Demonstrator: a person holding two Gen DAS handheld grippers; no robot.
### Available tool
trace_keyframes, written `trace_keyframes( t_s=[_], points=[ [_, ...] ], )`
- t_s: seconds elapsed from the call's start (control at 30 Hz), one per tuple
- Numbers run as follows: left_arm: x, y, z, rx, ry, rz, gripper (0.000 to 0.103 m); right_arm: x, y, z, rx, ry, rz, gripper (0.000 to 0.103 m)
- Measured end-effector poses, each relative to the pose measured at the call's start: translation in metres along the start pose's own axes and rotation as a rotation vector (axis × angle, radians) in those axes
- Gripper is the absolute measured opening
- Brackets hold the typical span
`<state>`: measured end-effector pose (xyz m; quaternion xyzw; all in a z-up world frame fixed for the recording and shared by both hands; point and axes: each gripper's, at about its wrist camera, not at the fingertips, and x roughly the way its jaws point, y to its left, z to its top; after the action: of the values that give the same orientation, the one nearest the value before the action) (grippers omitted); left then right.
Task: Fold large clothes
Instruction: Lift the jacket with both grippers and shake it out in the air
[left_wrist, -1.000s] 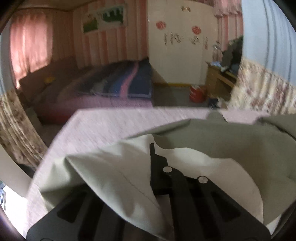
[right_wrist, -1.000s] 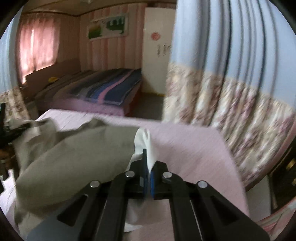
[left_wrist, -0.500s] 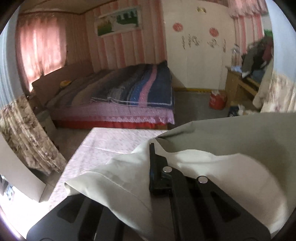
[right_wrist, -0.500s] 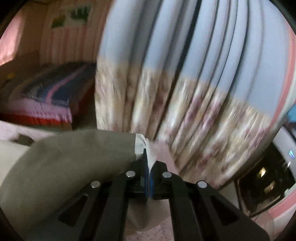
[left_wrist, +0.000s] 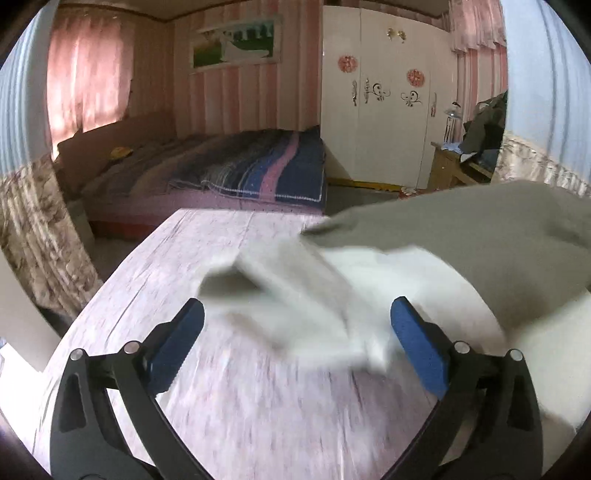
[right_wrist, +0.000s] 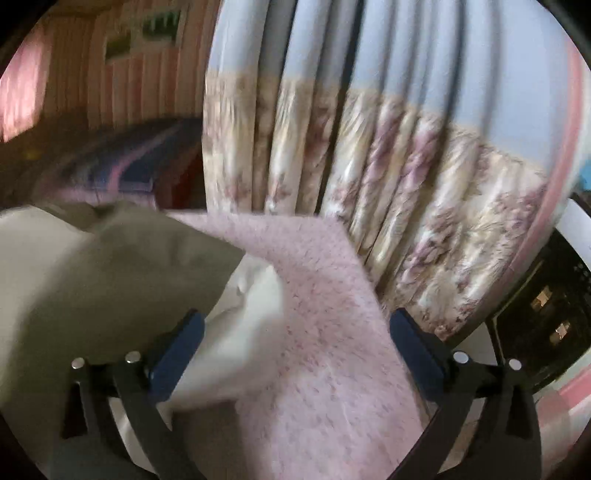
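Both grippers stand with jaws spread wide, and neither has hold of anything. The left gripper (left_wrist: 295, 332) hangs over the pink table (left_wrist: 192, 266), its blue pads (left_wrist: 419, 350) well apart; a blurred, pale flap of the garment (left_wrist: 461, 236) lies between them on the tabletop, touching neither pad as far as the blur lets one see. The garment is grey-green outside and white within — most of it is heaped on the table's right part in the left view, its far edge reaching toward the bed (left_wrist: 229, 173) beyond the table.

In the right view the right gripper (right_wrist: 295, 332) is just as wide open. The garment sits on the table's left part, with a white fold beside the left pad (right_wrist: 177, 354); whether it touches that pad I cannot tell. Bare pink tabletop (right_wrist: 332, 332) fills the gap between the pads, and the flowered curtain (right_wrist: 406, 184) hangs just past the table's far corner.
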<state>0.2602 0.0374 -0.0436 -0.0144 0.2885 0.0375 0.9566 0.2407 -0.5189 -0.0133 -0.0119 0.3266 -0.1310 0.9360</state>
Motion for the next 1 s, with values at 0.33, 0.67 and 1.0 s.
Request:
trace_keyframes(
  t_s=[0.33,0.67,1.0],
  points=[
    [-0.118,-0.054,-0.101,0.090,0.043,-0.068,0.100,-0.110,-0.011,-0.119,0.070,0.018,0.089,0.101],
    [-0.144,-0.122,-0.147,0.109,0.139,-0.178,0.100,-0.135,0.005,-0.197,0.045,0.115,0.129,0.101],
    [-0.105,-0.185,-0.152,0.165,0.216,-0.160,0.100,-0.107,0.001,-0.196,0.044,0.172,0.174,0.101]
  ],
)
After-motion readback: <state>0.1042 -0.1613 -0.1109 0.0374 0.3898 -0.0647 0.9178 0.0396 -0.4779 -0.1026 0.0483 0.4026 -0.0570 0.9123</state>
